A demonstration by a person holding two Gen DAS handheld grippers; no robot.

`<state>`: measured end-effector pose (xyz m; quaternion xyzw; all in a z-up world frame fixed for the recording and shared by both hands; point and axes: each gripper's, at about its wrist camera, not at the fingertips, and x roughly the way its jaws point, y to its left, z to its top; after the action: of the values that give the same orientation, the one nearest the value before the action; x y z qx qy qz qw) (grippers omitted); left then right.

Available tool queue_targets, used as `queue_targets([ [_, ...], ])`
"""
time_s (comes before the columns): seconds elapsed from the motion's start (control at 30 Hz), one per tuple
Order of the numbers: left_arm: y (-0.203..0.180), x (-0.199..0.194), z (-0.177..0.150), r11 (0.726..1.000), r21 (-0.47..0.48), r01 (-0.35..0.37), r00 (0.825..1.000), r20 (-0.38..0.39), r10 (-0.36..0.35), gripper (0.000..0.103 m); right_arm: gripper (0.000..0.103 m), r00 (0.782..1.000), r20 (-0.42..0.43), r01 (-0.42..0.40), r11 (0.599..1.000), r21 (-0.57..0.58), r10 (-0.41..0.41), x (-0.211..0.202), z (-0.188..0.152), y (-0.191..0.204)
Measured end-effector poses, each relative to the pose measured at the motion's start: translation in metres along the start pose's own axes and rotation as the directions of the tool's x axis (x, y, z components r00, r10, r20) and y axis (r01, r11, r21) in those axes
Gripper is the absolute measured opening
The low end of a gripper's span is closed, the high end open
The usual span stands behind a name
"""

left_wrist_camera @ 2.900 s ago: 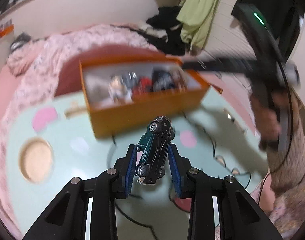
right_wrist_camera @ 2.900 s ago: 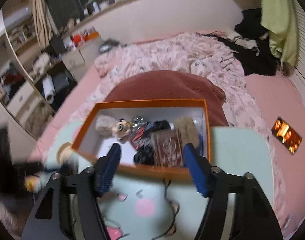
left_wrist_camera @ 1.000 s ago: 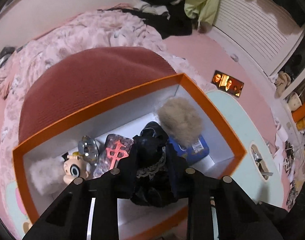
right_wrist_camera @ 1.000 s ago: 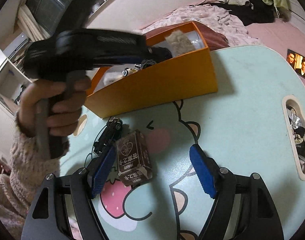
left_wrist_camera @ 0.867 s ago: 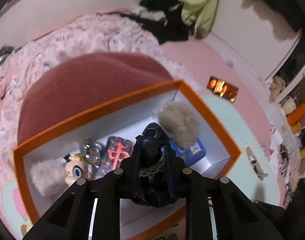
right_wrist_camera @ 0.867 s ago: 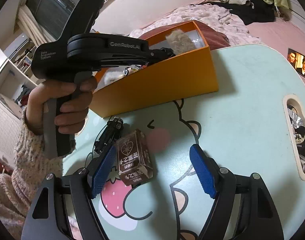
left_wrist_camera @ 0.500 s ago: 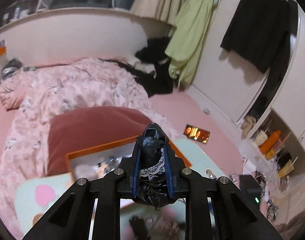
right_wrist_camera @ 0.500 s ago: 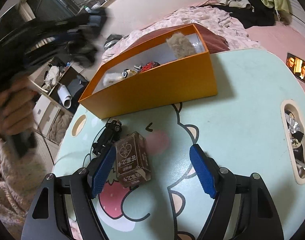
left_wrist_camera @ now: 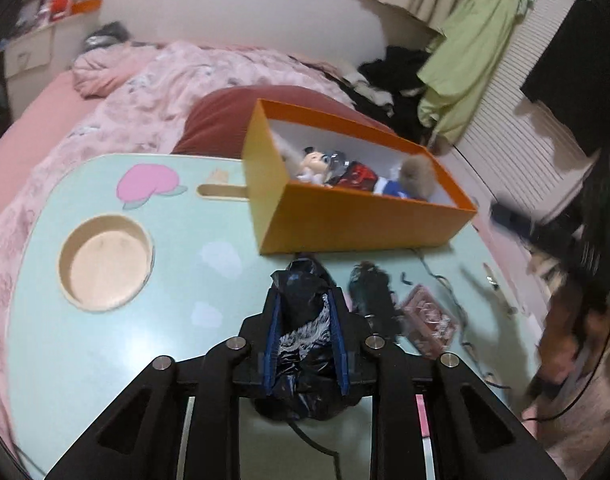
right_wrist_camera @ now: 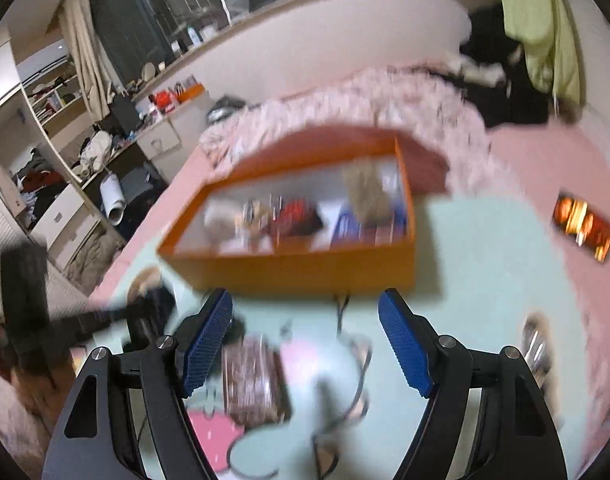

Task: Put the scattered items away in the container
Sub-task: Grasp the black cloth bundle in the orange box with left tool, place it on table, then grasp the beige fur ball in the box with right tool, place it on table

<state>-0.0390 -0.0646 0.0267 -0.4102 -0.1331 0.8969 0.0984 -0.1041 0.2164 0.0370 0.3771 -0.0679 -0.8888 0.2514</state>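
Note:
My left gripper [left_wrist_camera: 305, 300] is shut on a black lace-trimmed cloth [left_wrist_camera: 305, 320], held low over the mint table just in front of the orange box [left_wrist_camera: 365, 220]. The box holds a doll, a furry ball and other small items. A dark toy car [left_wrist_camera: 371, 296] and a brown patterned card box [left_wrist_camera: 427, 318] lie on the table to the right of my left gripper. My right gripper [right_wrist_camera: 305, 344] is open and empty above the table, with the card box [right_wrist_camera: 251, 380] by its left finger and the orange box [right_wrist_camera: 305, 264] ahead. This view is blurred.
The mint table [left_wrist_camera: 105, 340] has a round cup hole [left_wrist_camera: 105, 262] at left and a black cable [right_wrist_camera: 357, 360] lying on it. A red cushion [left_wrist_camera: 233, 116] and pink bedding [left_wrist_camera: 165, 80] lie behind the box. A lit phone [right_wrist_camera: 583, 226] lies on the pink floor.
My left gripper has come out of the box with the black cloth still in it and dropped low over the table. My right gripper has swung up toward the box.

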Motion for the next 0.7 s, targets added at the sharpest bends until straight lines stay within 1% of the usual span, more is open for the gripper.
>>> queue_targets([
  [0.03, 0.0, 0.005, -0.004, 1.0, -0.003, -0.002, 1.0, -0.014, 0.002, 0.042, 0.076, 1.0, 0.01, 0.023, 1.0, -0.014, -0.023, 0.003, 0.011, 0.001],
  [0.07, -0.002, 0.01, -0.008, 1.0, -0.003, 0.002, 1.0, -0.025, -0.002, 0.054, 0.075, 0.999, 0.017, 0.052, 0.998, -0.028, -0.052, 0.007, 0.023, 0.001],
  [0.1, -0.005, 0.011, -0.01, 1.0, 0.006, -0.001, 1.0, -0.019, 0.001, 0.056, 0.072, 0.996, 0.019, 0.085, 0.995, -0.044, -0.084, 0.014, 0.034, 0.003],
  [0.13, -0.009, 0.012, -0.011, 1.0, 0.021, -0.009, 1.0, -0.018, 0.01, 0.064, 0.068, 0.993, 0.014, 0.12, 0.991, -0.06, -0.119, 0.021, 0.044, 0.004],
  [0.17, -0.011, 0.013, -0.01, 0.999, 0.035, -0.011, 1.0, -0.024, 0.011, 0.069, 0.066, 0.988, 0.0, 0.152, 0.985, -0.077, -0.152, 0.031, 0.052, 0.004],
  [0.2, -0.012, 0.013, -0.01, 0.999, 0.041, -0.008, 1.0, -0.026, 0.009, 0.072, 0.059, 0.982, -0.021, 0.184, 0.978, -0.095, -0.187, 0.043, 0.059, 0.004],
  [0.23, -0.012, 0.014, -0.01, 0.999, 0.044, -0.006, 1.0, -0.028, 0.007, 0.076, 0.054, 0.976, -0.044, 0.209, 0.972, -0.111, -0.215, 0.055, 0.064, 0.005],
  [0.3, -0.01, 0.014, -0.009, 0.999, 0.042, 0.001, 1.0, -0.027, 0.0, 0.077, 0.05, 0.963, -0.081, 0.243, 0.959, -0.142, -0.256, 0.077, 0.069, 0.005],
  [0.37, -0.008, 0.014, -0.009, 0.999, 0.037, 0.007, 1.0, -0.027, -0.006, 0.082, 0.05, 0.95, -0.095, 0.278, 0.945, -0.171, -0.296, 0.091, 0.069, 0.007],
  [0.43, -0.008, 0.014, -0.009, 0.999, 0.033, 0.012, 1.0, -0.026, -0.011, 0.083, 0.05, 0.933, -0.122, 0.311, 0.93, -0.197, -0.338, 0.106, 0.066, 0.005],
  [0.47, -0.008, 0.014, -0.009, 0.999, 0.031, 0.013, 1.0, -0.025, -0.012, 0.083, 0.047, 0.927, -0.138, 0.317, 0.926, -0.207, -0.348, 0.111, 0.064, 0.005],
  [0.53, -0.009, 0.014, -0.009, 0.999, 0.029, 0.015, 1.0, -0.025, -0.014, 0.084, 0.026, 0.915, -0.178, 0.32, 0.919, -0.231, -0.363, 0.12, 0.06, 0.005],
  [0.57, -0.008, 0.014, -0.009, 0.999, 0.03, 0.015, 1.0, -0.026, -0.014, 0.084, 0.024, 0.91, -0.19, 0.322, 0.917, -0.236, -0.369, 0.122, 0.058, 0.003],
  [0.63, -0.008, 0.014, -0.008, 0.999, 0.029, 0.016, 1.0, -0.025, -0.015, 0.084, 0.024, 0.915, -0.18, 0.319, 0.92, -0.229, -0.362, 0.118, 0.055, 0.002],
  [0.7, -0.007, 0.013, -0.009, 0.999, 0.026, 0.02, 1.0, -0.024, -0.019, 0.084, 0.023, 0.934, -0.177, 0.28, 0.942, -0.185, -0.312, 0.111, 0.057, -0.002],
])
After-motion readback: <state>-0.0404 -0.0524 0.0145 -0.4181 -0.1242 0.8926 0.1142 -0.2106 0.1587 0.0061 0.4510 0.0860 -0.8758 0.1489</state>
